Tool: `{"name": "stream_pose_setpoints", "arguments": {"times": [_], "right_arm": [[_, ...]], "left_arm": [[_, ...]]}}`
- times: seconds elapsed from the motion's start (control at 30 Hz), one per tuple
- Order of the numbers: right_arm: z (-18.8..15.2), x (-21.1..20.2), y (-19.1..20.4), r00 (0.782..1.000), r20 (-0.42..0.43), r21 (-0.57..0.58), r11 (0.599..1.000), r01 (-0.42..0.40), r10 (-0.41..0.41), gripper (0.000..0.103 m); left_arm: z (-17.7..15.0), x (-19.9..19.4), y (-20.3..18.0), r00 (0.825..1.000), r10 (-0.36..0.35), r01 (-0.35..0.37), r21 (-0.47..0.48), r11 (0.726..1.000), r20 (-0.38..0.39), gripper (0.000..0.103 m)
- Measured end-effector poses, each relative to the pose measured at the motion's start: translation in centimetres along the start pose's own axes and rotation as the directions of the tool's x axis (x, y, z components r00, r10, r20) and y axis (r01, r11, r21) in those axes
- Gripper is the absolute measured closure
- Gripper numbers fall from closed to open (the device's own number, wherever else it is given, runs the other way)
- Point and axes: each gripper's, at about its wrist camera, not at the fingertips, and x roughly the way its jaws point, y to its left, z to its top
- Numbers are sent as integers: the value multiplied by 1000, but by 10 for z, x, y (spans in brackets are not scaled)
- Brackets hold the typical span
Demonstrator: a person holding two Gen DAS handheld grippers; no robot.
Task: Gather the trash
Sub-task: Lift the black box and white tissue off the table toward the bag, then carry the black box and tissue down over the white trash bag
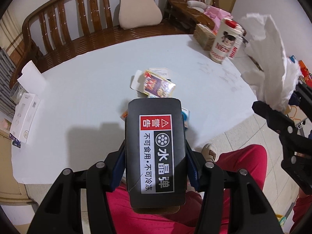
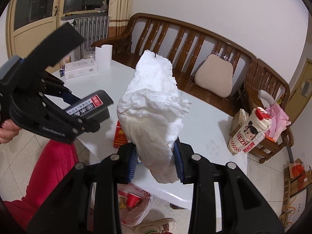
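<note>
Red cup (image 2: 132, 199) in floor bag (image 2: 136, 212) shows only from right wrist.

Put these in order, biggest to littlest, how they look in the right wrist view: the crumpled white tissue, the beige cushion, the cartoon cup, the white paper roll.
1. Crumpled white tissue, though it is nearest the camera, so that inflates it.
2. Beige cushion.
3. Cream cartoon cup with red lid.
4. White paper roll.
</note>
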Motion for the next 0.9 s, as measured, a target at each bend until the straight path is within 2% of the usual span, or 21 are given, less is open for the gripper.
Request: {"name": "stream_pose_setpoints", "arguments": {"times": [0.2,0.47,0.67,0.8,0.9], "right_arm": [[-14,-28,12,1000,15,0,1000,6,-6,70],[-37,-45,28,1000,9,22,1000,-5,5,70],[-50,-50,38,1000,6,28,999,-21,21,70],[-60,-47,45,999,-9,40,998,-41,42,70],[-68,-44,50,998,-18,45,997,-54,55,70]], "left_arm": [[-26,-13,-17,1000,-5,4,31,1000,30,51],[-57,-19,-32,999,-13,10,54,998,42,51],[-74,-13,-39,999,-9,7,58,998,51,51],[-82,0,-41,999,-18,17,42,999,29,51],[-91,8,-46,1000,9,-10,45,999,29,51]]}}
